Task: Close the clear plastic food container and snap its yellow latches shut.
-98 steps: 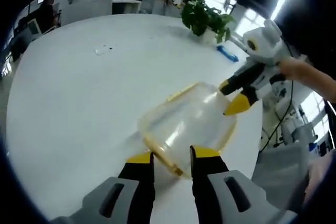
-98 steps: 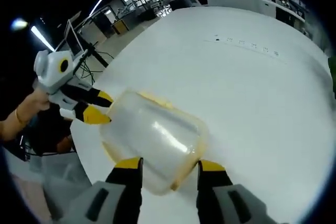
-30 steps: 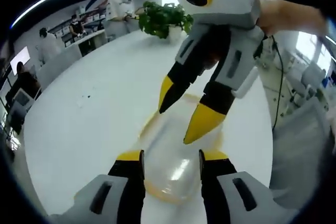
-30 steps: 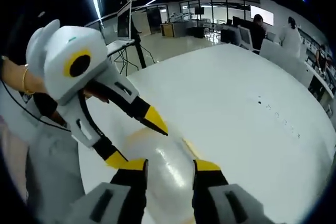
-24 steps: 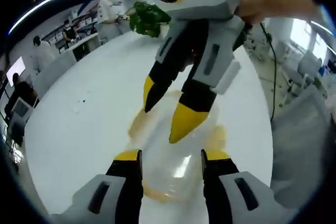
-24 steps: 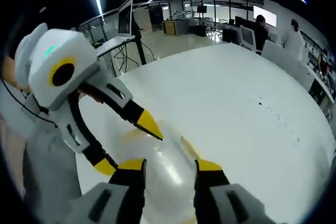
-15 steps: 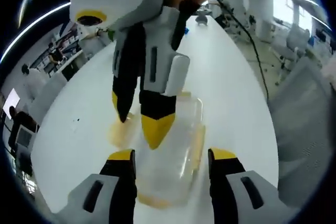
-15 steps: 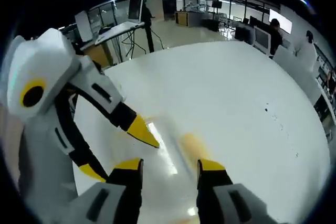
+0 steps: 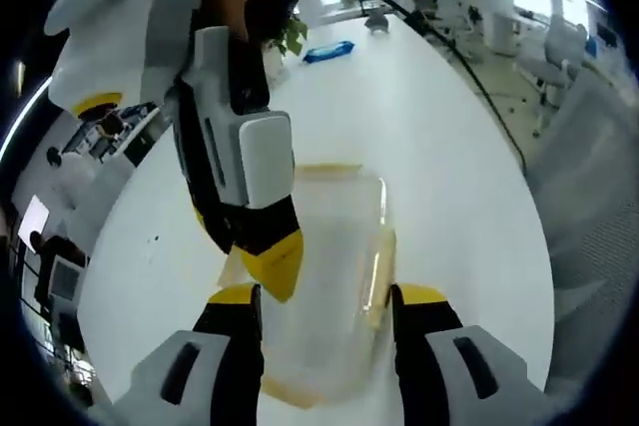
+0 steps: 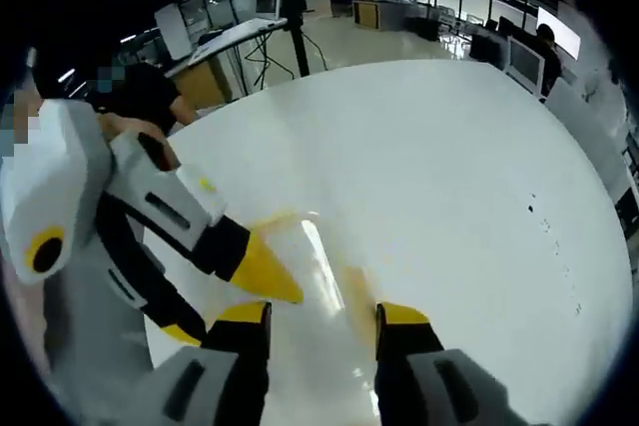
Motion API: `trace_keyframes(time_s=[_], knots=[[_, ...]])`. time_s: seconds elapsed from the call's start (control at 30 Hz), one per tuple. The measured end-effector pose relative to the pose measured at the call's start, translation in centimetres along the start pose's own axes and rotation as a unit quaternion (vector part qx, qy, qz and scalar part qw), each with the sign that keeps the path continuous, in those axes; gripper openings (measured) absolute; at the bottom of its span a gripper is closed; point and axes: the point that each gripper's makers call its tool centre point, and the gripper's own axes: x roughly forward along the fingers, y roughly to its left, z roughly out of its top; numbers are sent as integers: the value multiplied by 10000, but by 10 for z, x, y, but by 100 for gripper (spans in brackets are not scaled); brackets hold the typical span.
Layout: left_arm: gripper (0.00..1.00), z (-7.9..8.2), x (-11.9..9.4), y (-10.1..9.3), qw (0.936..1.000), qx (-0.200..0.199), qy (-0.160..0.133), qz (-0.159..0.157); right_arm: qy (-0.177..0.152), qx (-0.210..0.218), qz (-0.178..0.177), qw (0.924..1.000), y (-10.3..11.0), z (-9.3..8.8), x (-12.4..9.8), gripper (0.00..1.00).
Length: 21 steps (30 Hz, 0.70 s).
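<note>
White table [image 9: 439, 127]: clear container [image 9: 334, 276], blue object [image 9: 327, 50], plant [image 9: 285, 37].

We have brought the right gripper [image 9: 262, 264] down over the container [image 9: 334, 276], its tips now beside our left gripper [image 9: 324, 308].

I see white table [image 9: 439, 177] | blue object [image 9: 328, 50] at its far end | green plant [image 9: 290, 35] just beside it | small dark specks [image 10: 559, 256] on table
</note>
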Motion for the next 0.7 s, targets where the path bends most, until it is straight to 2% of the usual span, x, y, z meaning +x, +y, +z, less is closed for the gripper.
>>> trace_keyframes(time_s=[0.1,0.27,0.33,0.53,0.7], knots=[[51,0,0,2,10000,-31,-37,-43,115,-12,120,9999,0,0,1,39],[50,0,1,2,10000,-60,-14,-75,919,-296,237,9950,-1,-3,1,36],[50,0,2,3,9999,-76,-17,-92,1110,-377,321,9926,-2,-4,1,35],[49,0,2,3,9999,-79,-124,-85,1207,-532,527,9899,-5,-4,3,32],[49,0,3,3,9998,-96,-107,-123,1461,-525,692,9854,-4,-3,6,32]])
